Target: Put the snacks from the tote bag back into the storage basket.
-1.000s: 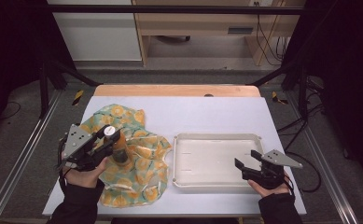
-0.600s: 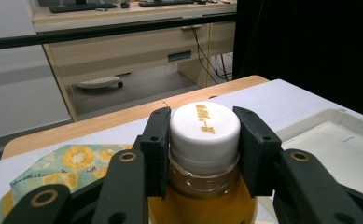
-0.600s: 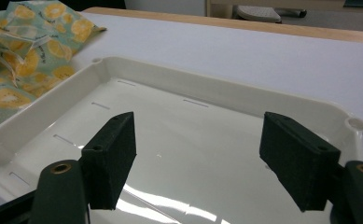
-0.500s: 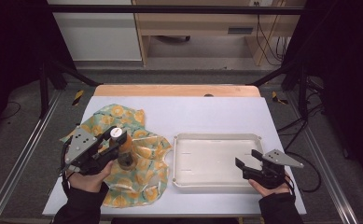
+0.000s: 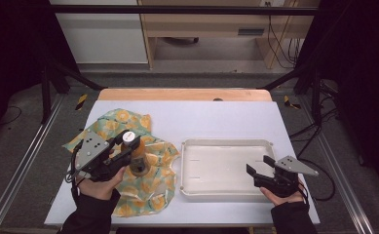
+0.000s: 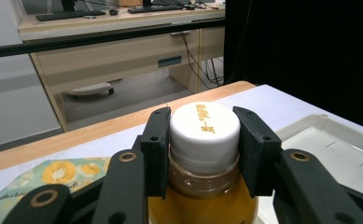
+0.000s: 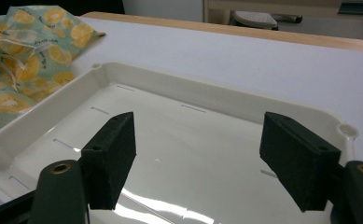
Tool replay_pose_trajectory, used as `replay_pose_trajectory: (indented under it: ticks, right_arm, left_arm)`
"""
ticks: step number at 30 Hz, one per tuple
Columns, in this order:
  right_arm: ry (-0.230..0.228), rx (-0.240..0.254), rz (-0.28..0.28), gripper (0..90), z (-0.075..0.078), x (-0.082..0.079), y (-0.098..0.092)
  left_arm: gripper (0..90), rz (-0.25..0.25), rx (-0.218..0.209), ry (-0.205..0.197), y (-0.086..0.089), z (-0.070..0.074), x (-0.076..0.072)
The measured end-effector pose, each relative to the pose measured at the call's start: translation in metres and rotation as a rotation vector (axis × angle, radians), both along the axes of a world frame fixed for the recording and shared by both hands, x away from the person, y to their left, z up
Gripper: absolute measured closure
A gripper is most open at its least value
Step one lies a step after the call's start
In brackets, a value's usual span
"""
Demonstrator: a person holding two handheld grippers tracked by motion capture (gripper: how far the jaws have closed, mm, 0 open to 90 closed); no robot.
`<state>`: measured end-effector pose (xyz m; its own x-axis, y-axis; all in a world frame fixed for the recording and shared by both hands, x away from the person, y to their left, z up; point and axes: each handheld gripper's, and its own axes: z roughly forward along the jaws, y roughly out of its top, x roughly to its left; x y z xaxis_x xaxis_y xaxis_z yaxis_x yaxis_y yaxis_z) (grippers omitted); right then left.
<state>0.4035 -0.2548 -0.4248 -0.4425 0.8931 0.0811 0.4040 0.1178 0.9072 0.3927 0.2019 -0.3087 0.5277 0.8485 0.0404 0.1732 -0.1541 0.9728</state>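
Left gripper (image 5: 128,152) clamps a bottle (image 5: 137,158) by the neck, jaws pressed on both sides just under the white cap (image 6: 205,127). Bottle holds amber liquid, sits tilted over the lemon-print cloth (image 5: 153,183) at table left. Right gripper (image 5: 259,170) has jaws spread wide, nothing between them, held over the near right corner of the white tray (image 5: 226,144). Tray inside is bare and glossy. Tray lies just beside the cloth on the white table (image 5: 216,117).
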Motion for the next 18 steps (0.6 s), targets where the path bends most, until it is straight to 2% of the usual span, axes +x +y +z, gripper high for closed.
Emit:
replay_pose_trajectory:
  ticks: [18]
  right_arm:
    - [-0.007, 0.004, 0.000, 27.1, 0.002, -0.001, 0.000]
  left_arm:
    - [58.5, -0.066, -0.016, -0.022, -0.038, 0.012, 0.003]
